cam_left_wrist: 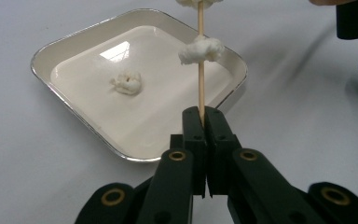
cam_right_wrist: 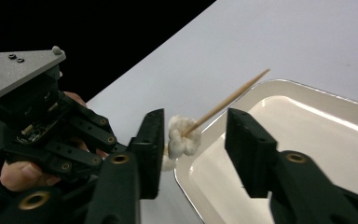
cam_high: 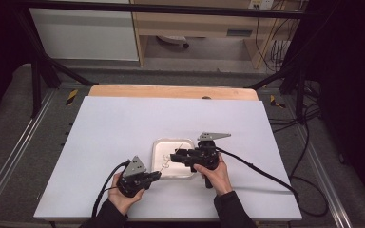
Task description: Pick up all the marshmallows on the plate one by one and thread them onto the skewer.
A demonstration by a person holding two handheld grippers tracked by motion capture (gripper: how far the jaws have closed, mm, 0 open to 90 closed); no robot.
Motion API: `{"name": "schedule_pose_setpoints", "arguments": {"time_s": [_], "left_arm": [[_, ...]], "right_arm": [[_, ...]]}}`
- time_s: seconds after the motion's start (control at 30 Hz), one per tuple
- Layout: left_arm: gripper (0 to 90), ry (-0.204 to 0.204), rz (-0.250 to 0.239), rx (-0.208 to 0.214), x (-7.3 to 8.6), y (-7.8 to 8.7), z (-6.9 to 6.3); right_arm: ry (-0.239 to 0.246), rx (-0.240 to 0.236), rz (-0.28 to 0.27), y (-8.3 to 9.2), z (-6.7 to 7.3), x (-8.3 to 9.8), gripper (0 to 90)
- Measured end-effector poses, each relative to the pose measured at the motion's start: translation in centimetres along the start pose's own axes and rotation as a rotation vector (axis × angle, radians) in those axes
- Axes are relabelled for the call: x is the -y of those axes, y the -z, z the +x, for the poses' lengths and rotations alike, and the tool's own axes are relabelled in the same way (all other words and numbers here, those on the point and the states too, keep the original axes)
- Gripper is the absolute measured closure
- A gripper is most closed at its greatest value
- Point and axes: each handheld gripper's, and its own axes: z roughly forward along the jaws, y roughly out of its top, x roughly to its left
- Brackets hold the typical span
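The left gripper (cam_left_wrist: 204, 116) is clamped on the butt of a wooden skewer (cam_left_wrist: 200, 70) that slants over the white tray (cam_left_wrist: 74, 39). The right gripper (cam_right_wrist: 193, 140) stands parted around the threaded popcorn (cam_right_wrist: 182, 137) (seemingly not pressing it). Closing hard could crumble the kernel or bend the skewer; one loose piece (cam_left_wrist: 127, 82) lies in the tray.

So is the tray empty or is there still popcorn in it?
Not empty: one popcorn piece lies loose in the tray. Two more sit on the skewer above it.
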Motion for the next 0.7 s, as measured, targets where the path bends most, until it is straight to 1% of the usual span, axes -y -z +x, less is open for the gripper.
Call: {"name": "schedule_pose_setpoints", "arguments": {"time_s": [0.03,0.13,0.17,0.2,0.23,0.27,0.33,0.37,0.4,0.43,0.47,0.53,0.7], "left_arm": [[88.4,0.0,0.0,0.0,0.0,0.0,0.0],[88.4,0.009,-0.004,-0.005,0.0,0.2,0.3],[88.4,0.009,-0.004,-0.005,0.0,0.2,0.3],[88.4,0.008,-0.004,-0.005,0.0,0.3,0.4],[88.4,0.008,-0.004,-0.005,0.0,0.3,0.4],[88.4,0.008,-0.004,-0.006,0.0,0.4,0.5],[88.4,0.006,-0.001,-0.008,0.0,0.5,0.5],[88.4,0.006,-0.001,-0.008,0.0,0.5,0.5],[88.4,0.003,0.002,-0.008,0.0,0.5,0.6],[88.4,0.003,0.002,-0.008,0.0,0.5,0.6],[88.4,0.001,0.005,-0.007,0.0,0.6,0.6],[88.4,-0.003,0.011,-0.007,0.0,0.6,0.7],[88.3,-0.001,0.014,-0.009,0.0,0.8,0.9]], "right_arm": [[0.016,0.01,0.001,0.2,0.0,-0.1,52.0],[0.06,0.064,0.01,0.9,0.2,-0.3,39.6],[0.06,0.064,0.01,0.9,0.2,-0.3,39.6],[0.09,0.091,0.014,1.2,0.2,-0.4,32.3],[0.09,0.091,0.014,1.2,0.2,-0.4,32.3],[0.11,0.115,0.025,1.5,0.1,-0.3,26.4],[0.126,0.146,0.034,1.8,-0.1,-0.2,21.2],[0.126,0.146,0.034,1.8,-0.1,-0.2,21.2],[0.142,0.166,0.047,2.0,-0.3,0.0,17.7],[0.142,0.166,0.047,2.0,-0.3,0.0,17.7],[0.158,0.186,0.059,2.1,-0.5,0.2,14.9],[0.167,0.203,0.067,2.2,-0.6,0.4,12.6],[0.174,0.215,0.093,2.3,-0.8,0.8,9.1]]}}
